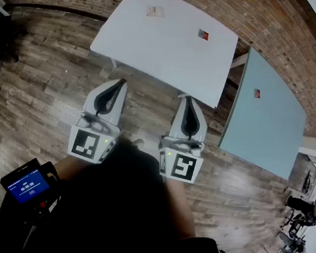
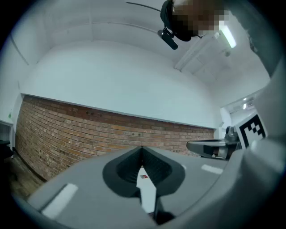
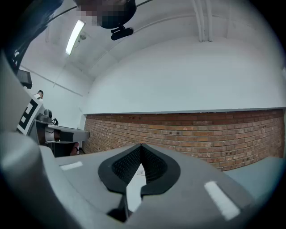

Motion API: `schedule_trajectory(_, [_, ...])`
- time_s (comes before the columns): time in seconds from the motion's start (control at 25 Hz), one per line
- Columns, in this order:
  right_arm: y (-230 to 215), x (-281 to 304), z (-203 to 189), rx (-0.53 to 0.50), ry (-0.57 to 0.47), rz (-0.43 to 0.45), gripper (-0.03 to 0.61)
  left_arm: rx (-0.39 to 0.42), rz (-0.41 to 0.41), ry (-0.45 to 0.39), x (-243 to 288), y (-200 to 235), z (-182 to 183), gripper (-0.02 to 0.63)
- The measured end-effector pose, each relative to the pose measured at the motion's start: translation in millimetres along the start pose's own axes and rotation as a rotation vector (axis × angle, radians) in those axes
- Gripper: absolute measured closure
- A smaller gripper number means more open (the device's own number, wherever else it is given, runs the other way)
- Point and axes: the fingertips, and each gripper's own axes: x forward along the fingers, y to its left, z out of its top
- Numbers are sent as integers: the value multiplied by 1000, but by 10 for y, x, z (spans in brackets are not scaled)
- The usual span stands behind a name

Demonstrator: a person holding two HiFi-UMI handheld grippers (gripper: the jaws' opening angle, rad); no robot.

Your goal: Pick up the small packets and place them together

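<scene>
While left gripper (image 1: 121, 82) and right gripper (image 1: 187, 98) sit closed (empty), packets (image 1: 155, 11) look indistinct.

The left gripper (image 1: 121, 81) and right gripper (image 1: 188, 99) are pale grey, black-lined shells. A black-and-white marker cube (image 1: 91, 144) caps each at six o'clock.

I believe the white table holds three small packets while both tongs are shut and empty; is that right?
Not quite: the head view shows two small packets on the white table, a pale packet and a red packet. The left tongs and right tongs are indeed shut and empty.
</scene>
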Motion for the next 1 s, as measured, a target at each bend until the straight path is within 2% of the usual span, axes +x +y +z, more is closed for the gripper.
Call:
schedule_trajectory(0.12, [57,-6,-19,2,5,11,577,47,-8,8,-45,15,-29,614])
schedule_trajectory(0.28, [42,-22,-36,19,10,5,577,23,-7,4,-47,-5,-5,614])
schedule_trajectory(0.44, [52,-56,-146,42,36,9,577,36,-52,1,-77,-74,-34,614])
schedule_trajectory(0.6, [88,-135,-189,32,45,-35,575,3,-63,8,-112,-63,-64,614])
schedule_trajectory(0.72, [216,-52,-128,38,36,-62,575,23,-85,15,-139,105,-91,614])
schedule_trajectory(0.84, [328,26,-86,27,21,-79,575,11,-118,29,-125,257,-98,614])
schedule_trajectory(1.0, [377,-2,-174,31,20,-108,575,35,-163,57,-195,315,-223,614])
